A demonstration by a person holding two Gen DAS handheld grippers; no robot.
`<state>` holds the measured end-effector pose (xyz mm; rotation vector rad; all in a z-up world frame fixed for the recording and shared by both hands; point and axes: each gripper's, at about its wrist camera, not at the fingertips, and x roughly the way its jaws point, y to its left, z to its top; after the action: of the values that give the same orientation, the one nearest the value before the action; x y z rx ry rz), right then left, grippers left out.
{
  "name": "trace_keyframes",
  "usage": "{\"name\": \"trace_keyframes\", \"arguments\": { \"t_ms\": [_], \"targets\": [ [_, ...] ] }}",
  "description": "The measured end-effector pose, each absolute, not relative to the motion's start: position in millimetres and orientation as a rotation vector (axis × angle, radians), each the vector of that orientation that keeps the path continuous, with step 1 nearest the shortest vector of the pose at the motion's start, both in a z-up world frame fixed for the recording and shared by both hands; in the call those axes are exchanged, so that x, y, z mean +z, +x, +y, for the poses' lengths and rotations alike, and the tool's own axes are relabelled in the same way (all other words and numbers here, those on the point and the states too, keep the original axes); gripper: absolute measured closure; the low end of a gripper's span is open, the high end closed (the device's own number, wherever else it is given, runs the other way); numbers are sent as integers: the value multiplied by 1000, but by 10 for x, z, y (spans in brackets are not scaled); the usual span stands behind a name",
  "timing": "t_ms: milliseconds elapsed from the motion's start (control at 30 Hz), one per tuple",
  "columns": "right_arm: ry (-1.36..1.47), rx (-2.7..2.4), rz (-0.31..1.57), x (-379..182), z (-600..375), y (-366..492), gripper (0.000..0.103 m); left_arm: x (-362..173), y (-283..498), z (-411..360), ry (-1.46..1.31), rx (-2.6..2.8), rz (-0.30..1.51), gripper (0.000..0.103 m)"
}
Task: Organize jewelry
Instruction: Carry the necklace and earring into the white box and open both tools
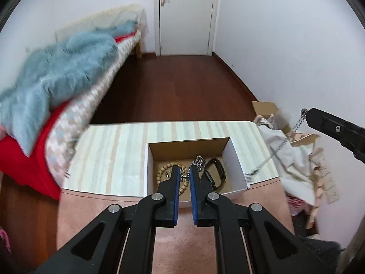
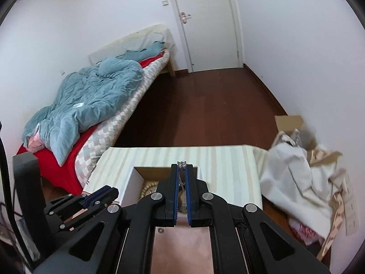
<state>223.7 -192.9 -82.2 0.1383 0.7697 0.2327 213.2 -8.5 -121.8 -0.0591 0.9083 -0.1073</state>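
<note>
A white cardboard box [image 1: 236, 159] stands open on the striped cloth. Inside lie a wooden bead bracelet [image 1: 163, 171], a silver chain link piece [image 1: 199, 161] and a black band [image 1: 215, 171]. My left gripper [image 1: 184, 171] hovers over the box with its jaws slightly apart and nothing between them. My right gripper [image 2: 182, 166] is shut on a silver chain [image 2: 182, 164]. In the left wrist view the chain [image 1: 278, 148] hangs from the right gripper [image 1: 305, 114] down to the box's right rim. The box also shows in the right wrist view [image 2: 131, 182].
The box sits on a striped cloth [image 1: 109, 150] over a pinkish table [image 1: 91, 207]. A bed with a blue quilt [image 2: 91, 96] is at the left. A pile of white cloth and cardboard [image 2: 296, 175] lies at the right. A small ring [image 2: 161, 230] lies on the table.
</note>
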Motion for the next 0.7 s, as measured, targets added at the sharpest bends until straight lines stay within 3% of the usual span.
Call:
{"name": "trace_keyframes", "arguments": {
  "t_ms": [700],
  "targets": [
    [157,284,1119,-1870,-1590,3231,97,-1728,2987,309,-176,-161,1155,92]
  ]
}}
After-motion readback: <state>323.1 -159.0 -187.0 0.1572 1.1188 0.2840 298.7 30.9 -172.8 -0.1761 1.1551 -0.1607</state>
